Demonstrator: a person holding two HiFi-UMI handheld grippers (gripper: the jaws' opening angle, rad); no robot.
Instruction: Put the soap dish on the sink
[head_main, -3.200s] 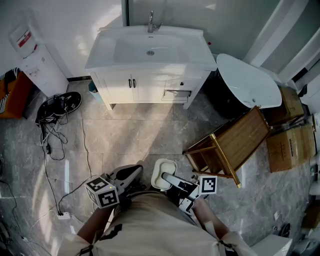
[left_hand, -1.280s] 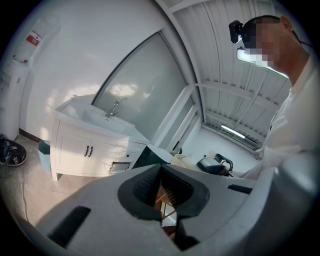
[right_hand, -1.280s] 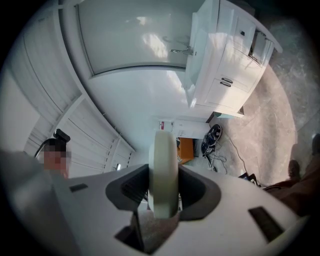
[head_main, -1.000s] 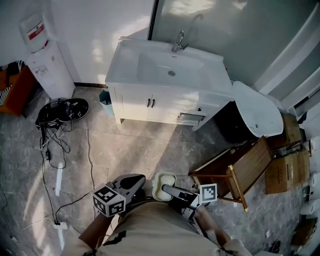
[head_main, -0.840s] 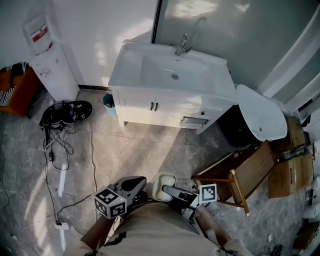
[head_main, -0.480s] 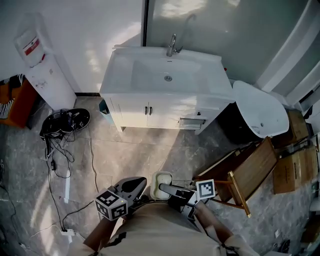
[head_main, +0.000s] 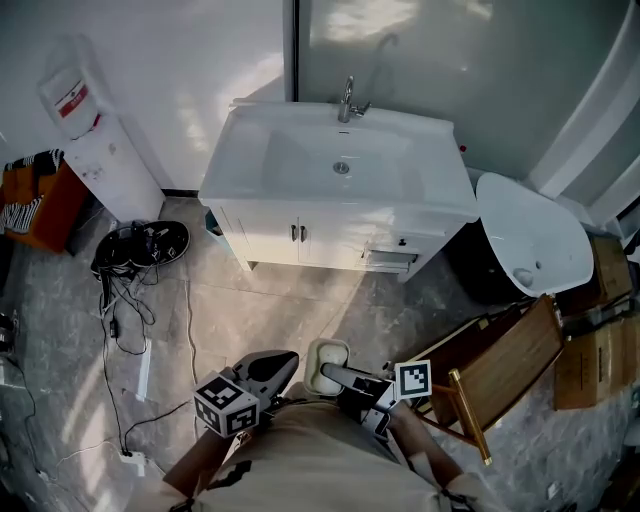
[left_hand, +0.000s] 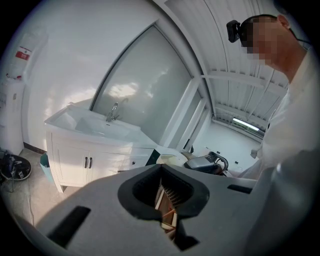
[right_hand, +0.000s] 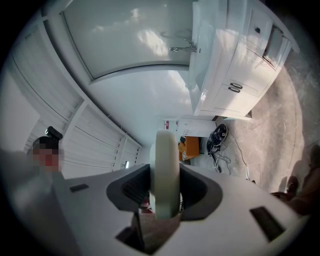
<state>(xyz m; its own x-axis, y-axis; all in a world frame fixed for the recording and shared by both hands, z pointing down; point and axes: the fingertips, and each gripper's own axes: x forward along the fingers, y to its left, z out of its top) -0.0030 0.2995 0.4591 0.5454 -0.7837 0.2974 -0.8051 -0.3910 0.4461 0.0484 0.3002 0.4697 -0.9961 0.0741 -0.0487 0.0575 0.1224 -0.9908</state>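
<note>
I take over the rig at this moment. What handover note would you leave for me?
Left gripper: shut, empty.
Right gripper: shut on the soap dish, held in front of the person's body.
Sink: ahead, across the floor.
Done: the dish is in the grip.
Left: walk to the sink, set the dish on its top, open the jaws.

Head view: high above, facing steeply down on the floor (head_main: 300, 300). The sink (head_main: 250, 170) sits far off at top; the left gripper (head_main: 284, 358) and right gripper (head_main: 327, 372) are close at the bottom edge.
Left gripper view: low, behind its fingers (left_hand: 100, 200), roughly level, with the sink ahead-left at mid distance.
Right gripper view: rolled sideways, floor at right, soap dish (right_hand: 166, 170) edge-on and close at centre.
All three share the sink, tap (head_main: 347, 100) and cables (head_main: 135, 245).
</note>
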